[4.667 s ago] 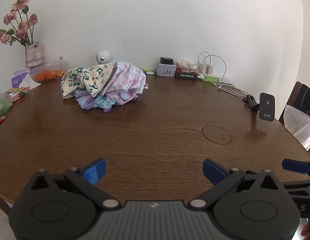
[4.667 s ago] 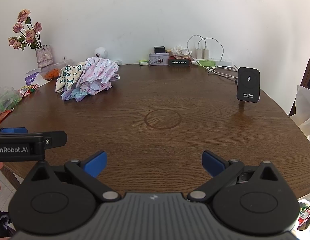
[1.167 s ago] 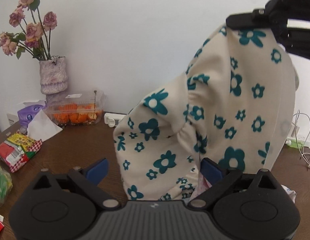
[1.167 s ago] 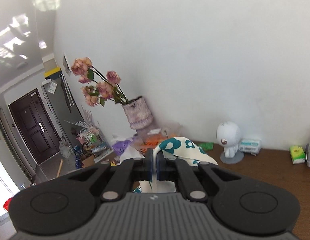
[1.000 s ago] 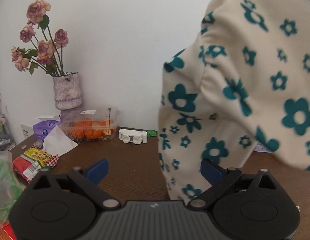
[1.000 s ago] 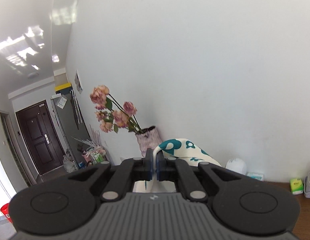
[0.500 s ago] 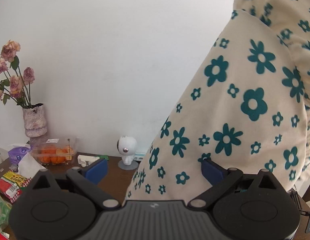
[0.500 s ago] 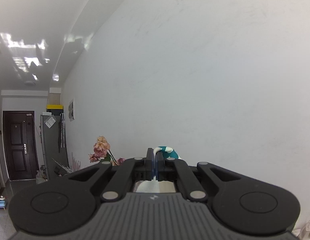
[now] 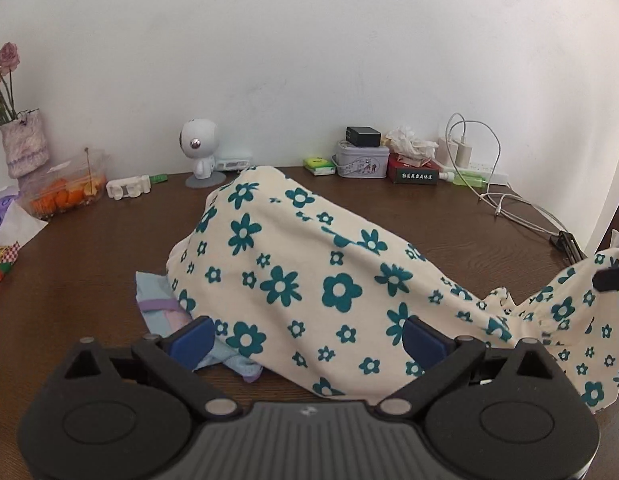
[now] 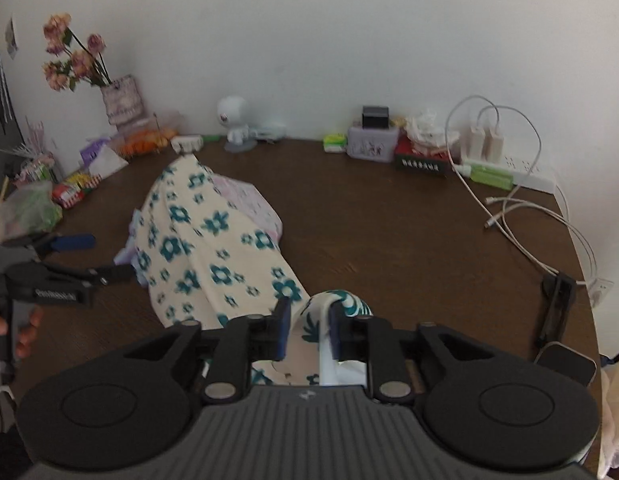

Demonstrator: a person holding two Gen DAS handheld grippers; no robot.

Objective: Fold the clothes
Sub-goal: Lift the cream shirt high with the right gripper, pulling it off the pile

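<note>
A cream garment with teal flowers (image 9: 317,276) lies draped over the clothes pile on the brown table (image 9: 81,264) and stretches toward the right. It also shows in the right wrist view (image 10: 213,248). My right gripper (image 10: 307,332) has its jaws slightly apart, with a fold of this garment between them. My left gripper (image 9: 305,336) is open and empty, just in front of the garment. Pale blue and purple clothes (image 9: 161,312) peek out under it; a pink one (image 10: 245,200) shows behind.
Along the wall stand a vase of flowers (image 10: 117,100), a box of oranges (image 9: 65,196), a white robot figure (image 9: 197,152), tins and boxes (image 9: 361,156), and a power strip with cables (image 10: 505,168). Snack bags (image 10: 29,204) lie at left.
The flowered garment, held high in the air, has come down and now lies over the pile. My right gripper's jaws have parted a little. Both cameras now look down at the table.
</note>
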